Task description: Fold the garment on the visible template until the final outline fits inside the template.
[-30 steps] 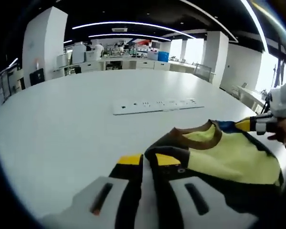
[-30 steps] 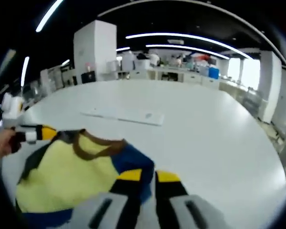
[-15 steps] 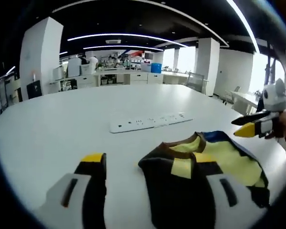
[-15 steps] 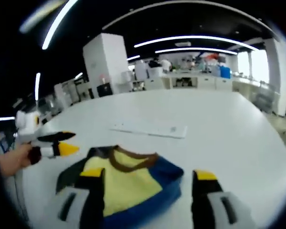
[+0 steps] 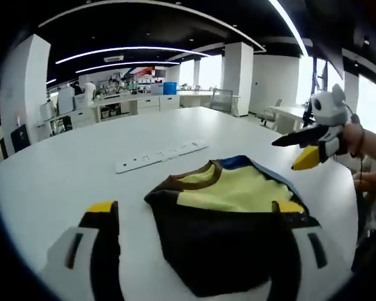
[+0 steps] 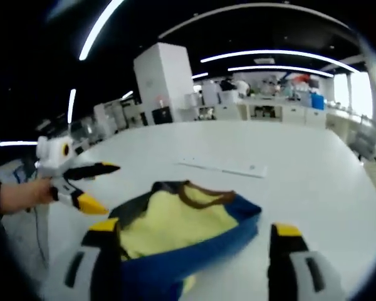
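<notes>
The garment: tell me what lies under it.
The garment lies folded on the white table, bare around it. No template outline shows; anything beneath is covered by the cloth. The power strip lies apart, behind it.

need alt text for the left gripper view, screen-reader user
A folded garment, yellow with dark panels, a brown collar and a blue edge, lies on a white table between the open left claw. At right, a person's hand holds the right claw open above the table; a white power strip lies beyond the garment.
</notes>
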A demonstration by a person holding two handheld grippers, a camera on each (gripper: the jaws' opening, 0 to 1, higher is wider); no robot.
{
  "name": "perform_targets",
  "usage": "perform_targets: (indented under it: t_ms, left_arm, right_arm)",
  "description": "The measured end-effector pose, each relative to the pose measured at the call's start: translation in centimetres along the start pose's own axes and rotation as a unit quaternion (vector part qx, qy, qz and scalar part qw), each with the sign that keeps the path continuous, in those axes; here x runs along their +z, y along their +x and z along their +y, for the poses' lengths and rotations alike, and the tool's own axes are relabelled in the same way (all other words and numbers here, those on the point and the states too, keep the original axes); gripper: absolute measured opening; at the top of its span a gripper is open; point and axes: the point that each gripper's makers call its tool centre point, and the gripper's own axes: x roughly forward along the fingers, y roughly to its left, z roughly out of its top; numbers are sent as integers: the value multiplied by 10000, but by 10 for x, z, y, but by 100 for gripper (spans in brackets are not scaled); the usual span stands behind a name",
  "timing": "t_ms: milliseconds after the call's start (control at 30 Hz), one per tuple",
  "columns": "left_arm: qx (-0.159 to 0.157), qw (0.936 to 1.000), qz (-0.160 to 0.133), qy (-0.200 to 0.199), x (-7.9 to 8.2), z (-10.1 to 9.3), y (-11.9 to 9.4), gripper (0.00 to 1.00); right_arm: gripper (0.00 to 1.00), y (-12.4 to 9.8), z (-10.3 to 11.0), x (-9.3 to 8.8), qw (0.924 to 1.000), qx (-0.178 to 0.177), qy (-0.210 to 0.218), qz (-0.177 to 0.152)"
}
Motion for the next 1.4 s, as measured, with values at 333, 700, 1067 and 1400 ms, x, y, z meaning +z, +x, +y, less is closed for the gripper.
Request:
perform_targets:
  t_ms: [333, 700, 1067, 1400]
  left_arm:
    - [-508, 9985, -14, 208, -11, -48, -21, 89]
    - [-831, 9954, 155, 449, -39, -86, -26, 63]
    - [-787, 9948, 451, 454, -67, -96, -18, 27]
    - [-682, 9929, 663, 707, -80, -92, -14, 16]
  right_arm:
    - [87, -16, 33, -26, 9995, 290, 39, 144]
    - [58, -23, 55, -53, 9995, 84, 92, 281]
    - [23, -26, 76, -65, 9994, 135, 17, 333]
    - [7, -23, 89, -74, 9980, 334, -243, 479]
